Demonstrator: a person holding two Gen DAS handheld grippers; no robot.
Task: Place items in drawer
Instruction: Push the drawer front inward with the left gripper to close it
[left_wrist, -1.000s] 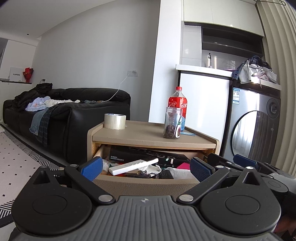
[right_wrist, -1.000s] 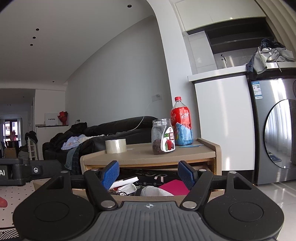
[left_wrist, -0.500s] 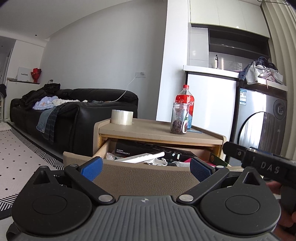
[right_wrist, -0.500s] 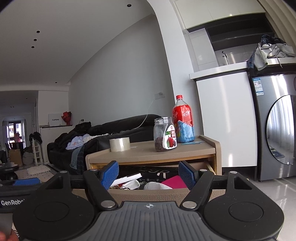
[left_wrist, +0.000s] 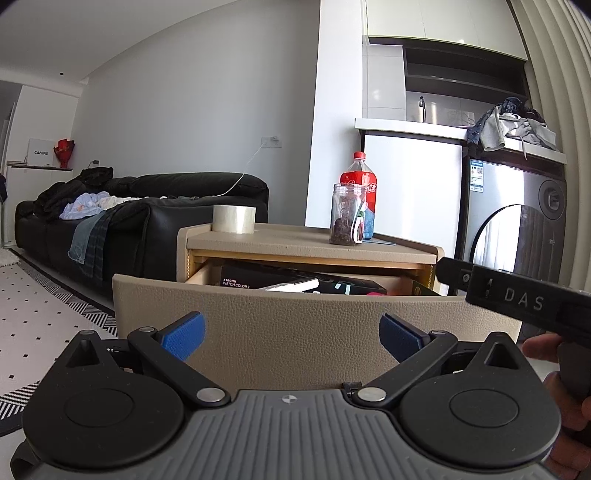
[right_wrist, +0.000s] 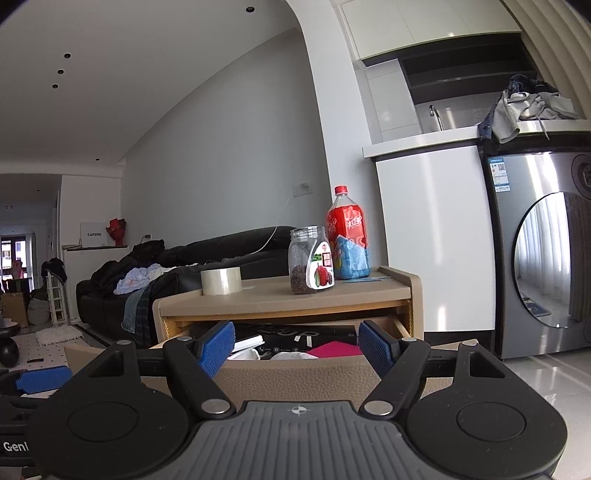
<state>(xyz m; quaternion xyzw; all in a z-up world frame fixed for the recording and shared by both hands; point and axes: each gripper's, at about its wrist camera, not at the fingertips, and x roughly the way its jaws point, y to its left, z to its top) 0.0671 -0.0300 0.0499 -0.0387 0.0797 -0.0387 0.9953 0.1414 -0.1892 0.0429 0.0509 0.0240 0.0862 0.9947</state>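
1. Drawer (left_wrist: 295, 325) – beige, pebbled leather grain.
2. Bottle (right_wrist: 347, 229) – red label and cap, blue below.
3. Sofa (left_wrist: 166, 221) – black.
4. Floor (left_wrist: 44, 295) – white with black dots, and a black-and-white striped edge.
5. Tape (right_wrist: 221, 281) – pale, translucent.
6. Pads (right_wrist: 218, 347) – blue, ribbed.

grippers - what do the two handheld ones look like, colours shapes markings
Both match: the left gripper and right gripper have a grey ribbed body, two black round discs, black linkage arms with silver pivot pins, and blue textured finger pads. Seen side-on, the right one shows white "DAS" lettering; the left shows "Gen". No sleeve visible.
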